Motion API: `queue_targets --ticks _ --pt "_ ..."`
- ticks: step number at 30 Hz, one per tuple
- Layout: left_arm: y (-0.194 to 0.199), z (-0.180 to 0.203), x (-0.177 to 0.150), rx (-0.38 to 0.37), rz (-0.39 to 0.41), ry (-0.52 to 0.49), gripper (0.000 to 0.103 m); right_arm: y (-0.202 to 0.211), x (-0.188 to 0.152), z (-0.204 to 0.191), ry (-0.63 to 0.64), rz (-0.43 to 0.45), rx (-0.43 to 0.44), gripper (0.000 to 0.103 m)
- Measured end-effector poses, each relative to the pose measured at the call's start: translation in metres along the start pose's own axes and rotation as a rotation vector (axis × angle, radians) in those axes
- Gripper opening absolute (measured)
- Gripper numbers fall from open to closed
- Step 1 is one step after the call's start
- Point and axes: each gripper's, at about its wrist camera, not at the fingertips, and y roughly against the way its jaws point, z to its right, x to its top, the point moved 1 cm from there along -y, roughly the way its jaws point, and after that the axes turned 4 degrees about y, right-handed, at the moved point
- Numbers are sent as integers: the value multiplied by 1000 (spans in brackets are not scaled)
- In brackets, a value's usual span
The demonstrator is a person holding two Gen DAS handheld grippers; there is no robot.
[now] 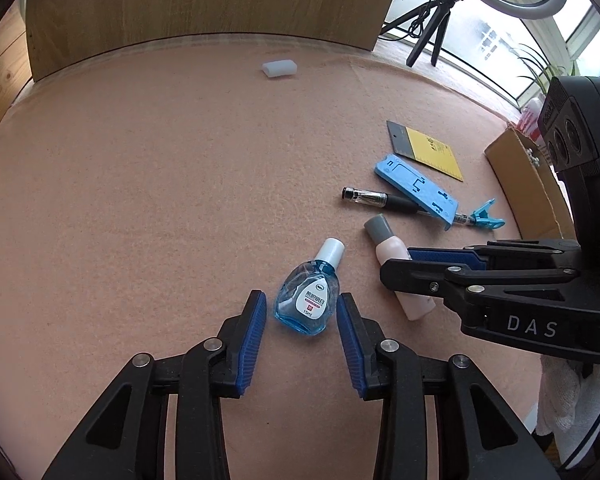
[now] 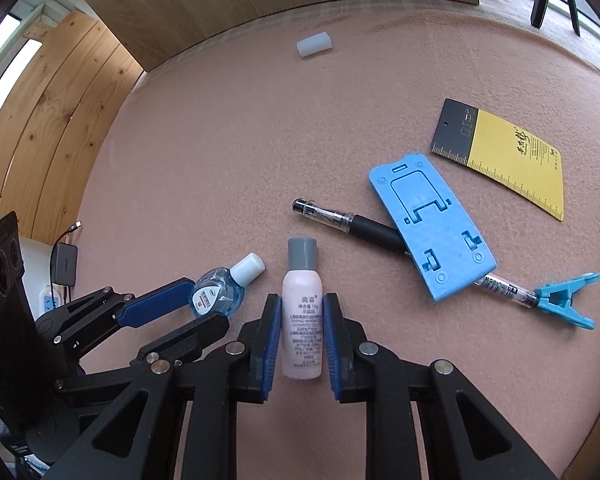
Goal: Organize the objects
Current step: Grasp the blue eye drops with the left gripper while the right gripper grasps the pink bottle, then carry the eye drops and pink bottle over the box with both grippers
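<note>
Between the jaws of the right gripper (image 2: 300,334) lies a small pale pink plastic bottle with a grey cap (image 2: 302,316), flat on the pink felt-covered counter (image 2: 228,152), cap pointing away from the gripper. The blue ribbed pads (image 2: 273,344) sit close against both sides of the bottle's body; the jaws are narrow, and whether the pads actually press on it cannot be told for certain. No earlier view is available for comparison.

Between the jaws of the left gripper (image 1: 301,334) lies a clear blue eye-drop bottle with a white cap and white label (image 1: 306,300), also flat on the counter, cap tilted away and to the right. These jaws stand partly apart, with visible gaps on both sides of the bottle; nothing is gripped.

The two bottles lie near each other, apart, the eye-drop bottle to the left of the pink one.

Beyond the right jaws and to their right, a black and clear pen (image 2: 352,224) lies under a flat blue plastic phone stand (image 2: 432,224), which rests tilted across it. A light blue plastic clip (image 2: 566,300) sits at the pen's far right end. Further out, a yellow and black card with a ruler edge (image 2: 508,152) lies flat.

Far ahead of both jaws, near the wooden back panel (image 1: 204,4), lies a small translucent white cap (image 1: 279,68), well apart from everything else.
</note>
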Motion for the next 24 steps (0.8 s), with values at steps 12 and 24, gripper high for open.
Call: queue_targets --ticks 12,24 --pt "-11 14 8 49 -3 -75 45 15 -23 12 29 24 -72 19" --pt "-10 21 -2 -24 6 8 36 18 -41 6 91 32 -112 19"
